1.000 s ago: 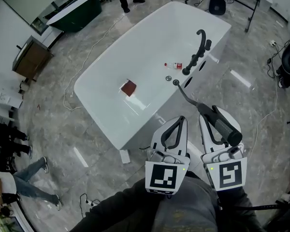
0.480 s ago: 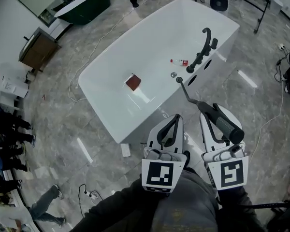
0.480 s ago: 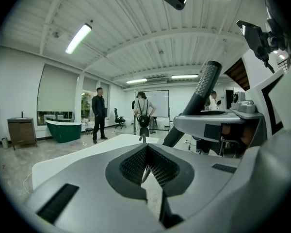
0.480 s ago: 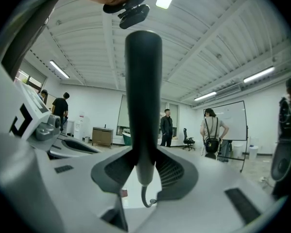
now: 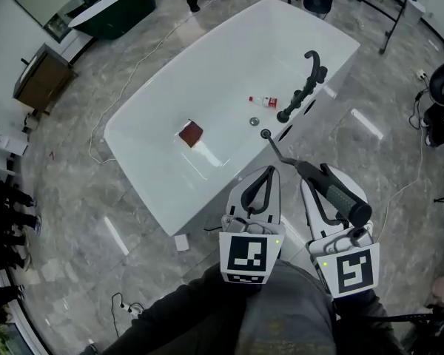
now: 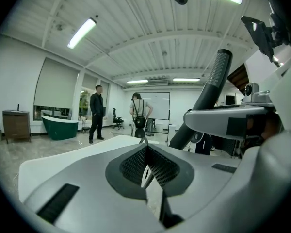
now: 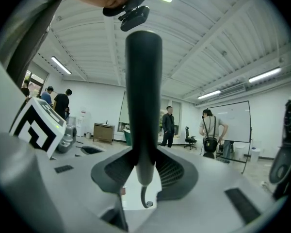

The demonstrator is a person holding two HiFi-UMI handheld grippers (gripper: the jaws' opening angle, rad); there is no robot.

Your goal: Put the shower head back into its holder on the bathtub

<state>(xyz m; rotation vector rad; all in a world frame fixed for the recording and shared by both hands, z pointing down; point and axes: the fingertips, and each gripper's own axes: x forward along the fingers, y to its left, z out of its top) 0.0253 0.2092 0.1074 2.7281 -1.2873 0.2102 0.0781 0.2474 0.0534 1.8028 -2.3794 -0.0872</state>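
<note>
The white bathtub [image 5: 163, 117] lies ahead, with a black faucet set [image 5: 305, 83] on its right rim. A dark hose [image 5: 280, 150] runs from a fitting on that rim to the shower head [image 5: 339, 192]. My right gripper [image 5: 314, 174] is shut on the shower head's handle, short of the tub's near corner. In the right gripper view the dark handle [image 7: 142, 106] stands upright between the pads of that gripper [image 7: 140, 174]. My left gripper [image 5: 268, 174] is beside it, shut and holding nothing. Seen from the left gripper [image 6: 146, 176], the shower head [image 6: 211, 89] rises at the right.
Inside the tub lie a red-brown square [image 5: 192, 133], a small bottle [image 5: 265, 101] and the drain [image 5: 257, 121]. A white block [image 5: 181, 242] sits on the marble floor by the tub. A green tub [image 5: 111, 9], a wooden cabinet [image 5: 38, 80], cables and standing people are around.
Both grippers have moved a little closer to the tub's near corner, the shower head still gripped. The view has shifted, and the people at the left edge have slid mostly out of frame.
</note>
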